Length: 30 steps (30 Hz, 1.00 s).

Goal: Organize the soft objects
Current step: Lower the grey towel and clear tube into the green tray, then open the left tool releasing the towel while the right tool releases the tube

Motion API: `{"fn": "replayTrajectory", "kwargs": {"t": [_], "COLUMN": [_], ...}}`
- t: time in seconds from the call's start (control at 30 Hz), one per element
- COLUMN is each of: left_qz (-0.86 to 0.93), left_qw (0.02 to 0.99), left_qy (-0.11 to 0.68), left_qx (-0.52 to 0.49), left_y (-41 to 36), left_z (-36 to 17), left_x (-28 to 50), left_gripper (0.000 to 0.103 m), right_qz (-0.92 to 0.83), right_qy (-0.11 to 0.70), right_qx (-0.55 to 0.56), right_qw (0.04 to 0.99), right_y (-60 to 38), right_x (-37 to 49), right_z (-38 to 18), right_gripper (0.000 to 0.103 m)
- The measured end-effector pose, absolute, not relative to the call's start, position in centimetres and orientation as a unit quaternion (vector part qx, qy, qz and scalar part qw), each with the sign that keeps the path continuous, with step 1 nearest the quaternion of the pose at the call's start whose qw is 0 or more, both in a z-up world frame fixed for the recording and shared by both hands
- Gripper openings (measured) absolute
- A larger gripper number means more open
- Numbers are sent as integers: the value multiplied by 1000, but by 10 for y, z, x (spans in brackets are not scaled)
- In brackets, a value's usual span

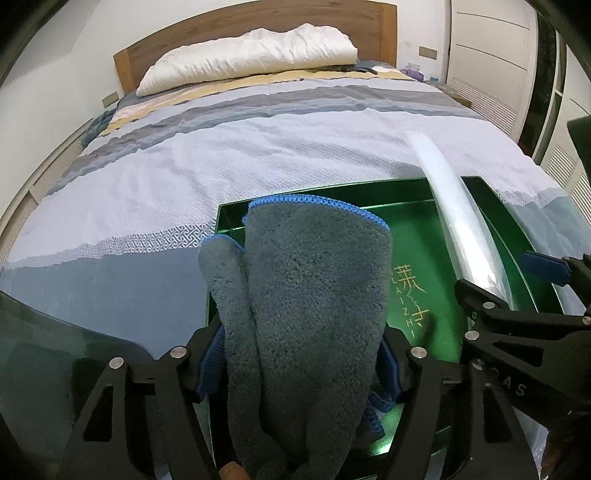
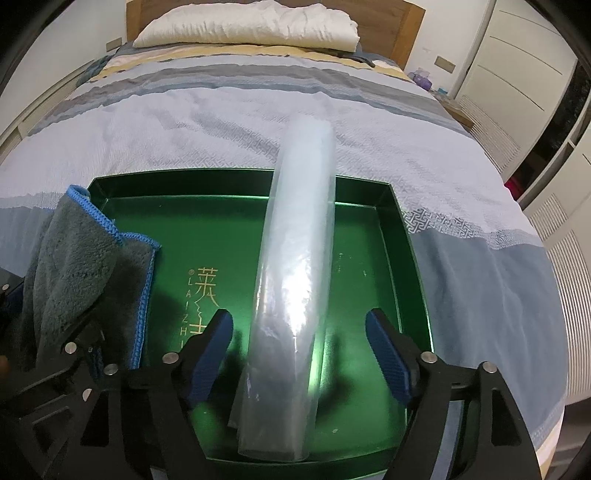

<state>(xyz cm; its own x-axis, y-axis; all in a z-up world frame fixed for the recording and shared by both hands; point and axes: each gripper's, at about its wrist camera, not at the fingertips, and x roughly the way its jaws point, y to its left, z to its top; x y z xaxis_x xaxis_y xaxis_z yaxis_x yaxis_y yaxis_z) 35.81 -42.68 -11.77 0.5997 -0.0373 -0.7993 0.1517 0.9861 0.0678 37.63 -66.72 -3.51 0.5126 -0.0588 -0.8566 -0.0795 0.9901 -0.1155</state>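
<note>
Towel (image 1: 306, 295) and plastic roll (image 2: 295, 295) are the two soft things here, and both look pretty much delivered into the green tray (image 2: 402, 236) sitting on the bed (image 2: 184, 122).

Left gripper (image 1: 299, 365): the towel sits between the fingers, but I can't tell from this angle whether the pads still press on it, since the fabric bulges over them. Right gripper (image 2: 299, 354): fingers clearly spread, with visible gaps on both sides of the roll, so it's let go.

Progress-wise I'd say we're near the end of this bit. The roll lies along the tray floor, its far end poking over the 12 o'clock rim onto the bedspread. The towel hangs over the tray's 9 o'clock side in the right view, so it may need a nudge fully inside. After that, just back both grippers out.

Materials: the towel is a thick grey plush microfibre with a bright blue stitched edge, folded into a floppy bundle. The roll is translucent, glossy film wound into a long tube, loose and crinkled at the near end. The tray is rigid, shiny metallic green with gold lettering. A white pillow (image 2: 251, 22) is up at 12 o'clock.
</note>
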Motion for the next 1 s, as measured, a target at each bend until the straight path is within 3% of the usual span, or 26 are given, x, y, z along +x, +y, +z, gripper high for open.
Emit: {"fn": "replayTrajectory", "kwargs": {"t": [0.33,1.0], "left_qz": [-22,-28], "left_qw": [902,910], "left_qy": [425,407], "left_qx": [70,71], "left_y": [-422,-421], "left_z": [-110,-89], "left_x": [355,344], "left_gripper": [70,70], "right_qz": [5,-17], "right_qy": [486,467], "right_qx": [-61,-59], "right_qw": [872,882], "right_y": [-669,-673], "right_x": [375,357], "right_z": [-29,0], "right_gripper": [82,89]}}
